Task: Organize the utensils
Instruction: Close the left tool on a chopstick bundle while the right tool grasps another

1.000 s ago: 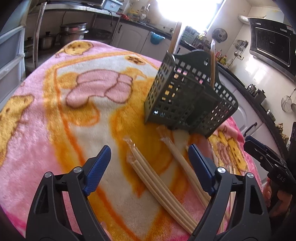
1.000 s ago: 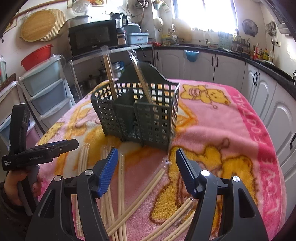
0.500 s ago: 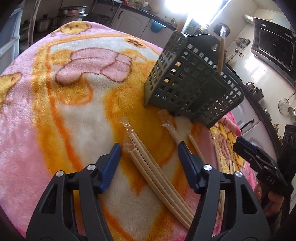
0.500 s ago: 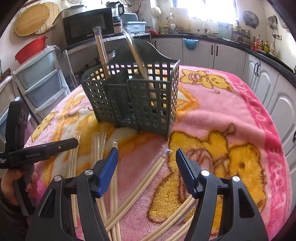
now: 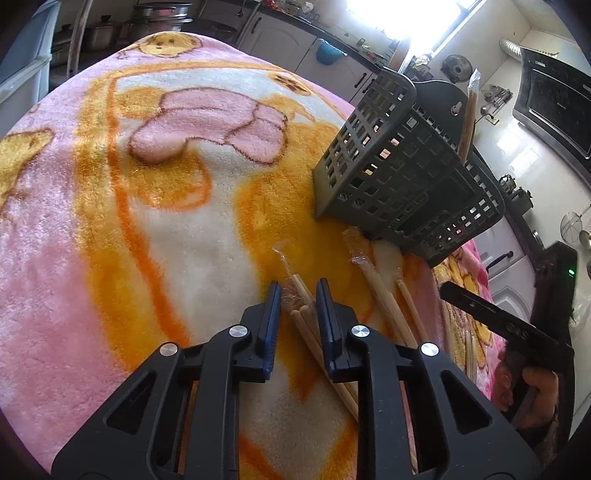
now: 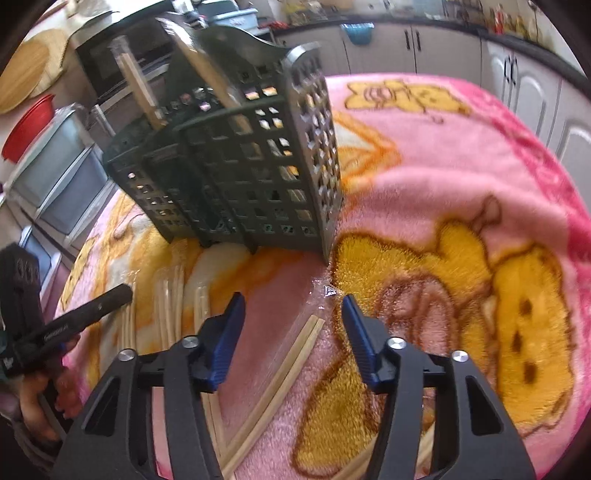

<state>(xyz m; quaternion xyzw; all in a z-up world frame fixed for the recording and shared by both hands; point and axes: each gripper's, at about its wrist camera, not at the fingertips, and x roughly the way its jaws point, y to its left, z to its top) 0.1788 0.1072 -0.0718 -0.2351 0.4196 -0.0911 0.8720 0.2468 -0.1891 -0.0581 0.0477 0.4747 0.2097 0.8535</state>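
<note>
Partly hidden behind the dark green slotted plastic utensil basket [image 5: 406, 177] walls, the wrapped chopsticks standing inside show only their tops. Right of the basket, the right gripper's far side is cut off. Just in front of the basket, the left gripper [image 5: 298, 295] points down at the pink cartoon blanket [image 5: 110, 221], jaws nearly closed around a plastic-wrapped pale wooden chopstick pair [image 5: 301, 306]; contact is unclear. The right gripper [image 6: 293, 314] hovers wide open, empty, over another wrapped chopstick pair [image 6: 288, 362].

Daylight floods in from a blown-out white window [image 5: 417, 18] at the top of the left wrist view, washing out detail there. The fluffy pink and orange blanket [image 5: 155, 192] is evenly bright with soft shadows. The right wrist view is motion-blurred, especially the dark green slotted plastic basket [image 6: 240, 177]. Fisheye bending curves both pictures' dark edges.
</note>
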